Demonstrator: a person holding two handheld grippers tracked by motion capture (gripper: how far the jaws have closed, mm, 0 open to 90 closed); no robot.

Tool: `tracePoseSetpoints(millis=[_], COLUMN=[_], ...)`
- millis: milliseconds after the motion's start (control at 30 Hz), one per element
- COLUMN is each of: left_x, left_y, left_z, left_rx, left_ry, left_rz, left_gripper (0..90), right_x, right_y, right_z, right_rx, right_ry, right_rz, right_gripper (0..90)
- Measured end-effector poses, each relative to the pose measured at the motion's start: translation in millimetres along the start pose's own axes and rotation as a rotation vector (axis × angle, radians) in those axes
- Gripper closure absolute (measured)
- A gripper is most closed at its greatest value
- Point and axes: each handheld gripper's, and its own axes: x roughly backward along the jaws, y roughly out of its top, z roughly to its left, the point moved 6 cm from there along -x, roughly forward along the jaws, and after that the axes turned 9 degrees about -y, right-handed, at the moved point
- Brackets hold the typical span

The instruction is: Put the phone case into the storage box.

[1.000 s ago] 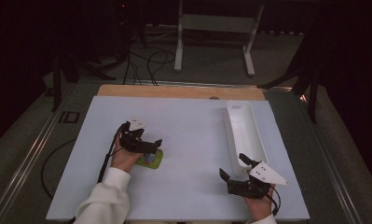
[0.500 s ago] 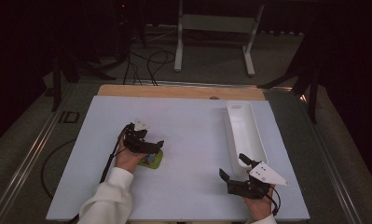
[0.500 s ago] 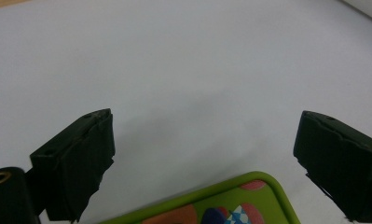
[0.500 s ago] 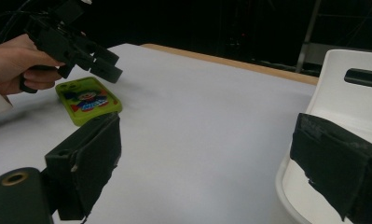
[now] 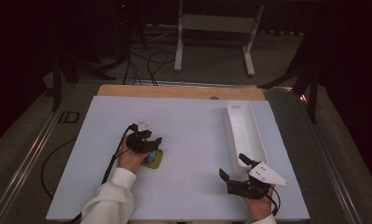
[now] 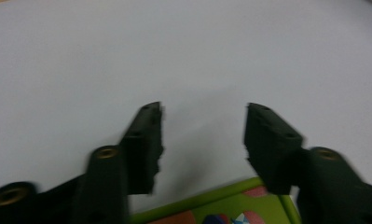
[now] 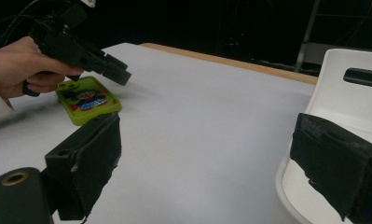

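A green phone case (image 5: 154, 159) with a cartoon picture lies flat on the white table (image 5: 193, 135), left of centre. My left gripper (image 5: 152, 143) hovers just over the case's far edge, pointing right. Its jaws have just been closing and still stand apart with nothing between them. In the left gripper view the case (image 6: 221, 212) lies below and behind the gripper (image 6: 202, 135). My right gripper (image 5: 231, 166) rests open and empty at the near right, beside the white tray (image 5: 247, 140). The right gripper view shows its gripper (image 7: 211, 158), the case (image 7: 88, 100) and the left gripper (image 7: 111, 69).
The long white tray (image 7: 337, 93) lies lengthwise along the table's right side, with a handle slot at its far end. A wooden strip (image 5: 179, 91) borders the table's far edge. Cables and a metal stand (image 5: 216, 28) sit on the floor beyond.
The left gripper has edged slightly to the right over the green case. The right gripper has kept still.
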Motion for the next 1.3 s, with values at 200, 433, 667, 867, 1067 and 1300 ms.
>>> tracePoseSetpoints(millis=[200,433,667,867,1067,1300], left_x=[-6.5,-12.4,-16.6,-18.8,-16.5,-10.0], left_y=[-4.4,-9.0,-12.0,-15.1,-17.8,-24.0], left_z=[-2.2,-5.3,-8.9,-10.2,-12.6,-16.0], left_rx=[0.009,0.009,0.013,0.023,0.03,0.029], left_ry=[-0.036,-0.063,-0.077,-0.079,-0.083,-0.086], left_rz=[0.04,0.069,0.084,0.097,0.101,0.107], left_gripper=[83.1,89.6,89.6,89.7,89.6,89.6], right_x=[0.1,0.0,0.0,-0.1,0.0,0.3], right_y=[0.1,-0.1,-0.4,-0.4,-0.3,-0.1], right_z=[-0.3,-0.5,-0.4,-0.5,-0.7,-0.7], right_rx=[0.002,0.003,0.004,0.006,0.01,0.008], right_ry=[-0.002,-0.002,-0.001,-0.002,-0.003,-0.004], right_rz=[-0.001,-0.001,0.003,0.002,0.002,0.001], right_gripper=[8.8,8.7,8.8,8.8,8.8,8.8])
